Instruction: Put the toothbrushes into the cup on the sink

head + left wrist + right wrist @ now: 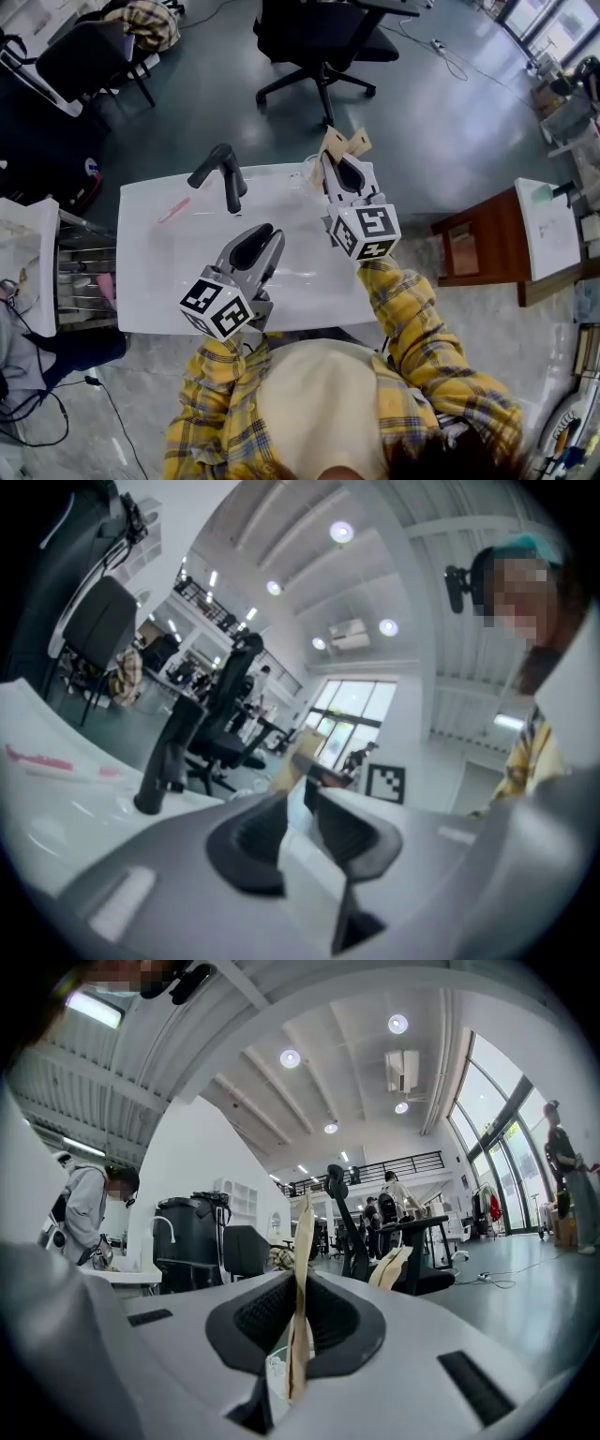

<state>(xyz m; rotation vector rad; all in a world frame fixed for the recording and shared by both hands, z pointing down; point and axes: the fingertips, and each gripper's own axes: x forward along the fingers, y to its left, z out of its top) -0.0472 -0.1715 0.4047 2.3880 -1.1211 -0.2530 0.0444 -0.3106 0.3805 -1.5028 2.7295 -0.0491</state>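
Quick count first: two tongs, one tap, one cup, and three brush-like bits.

- **Pink toothbrush:** A pink toothbrush [173,209] is left lying flat near the back left corner of the white worktop [150,281]. It's just left of the black tap [223,173], not touching it.
- **Right tongs:** A beige toothbrush [302,1241] is pinched edge-on between the pads of the right tongs [300,1302], which are clamped tight on it. They're held at the back edge of the worktop, right of the tap.
- **Second beige piece:** A second beige piece [392,1266] is seen just past the held brush. Whether it's another brush can't be told.
- **Cup:** The clear cup [307,174] is only faintly made out, just beside the right tongs at that same back edge.
- **Left tongs:** The left tongs [302,803] are held over the middle of the worktop, pads parted, nothing between them.

As for markings, black-and-white square patterns are carried on the marker cubes [217,307].

Plenty of bare white surface is left along the front edge and the front left corner. Past the back edge, two office chairs [319,47] are parked on the floor. A wooden side table [483,239] is set off the right edge.
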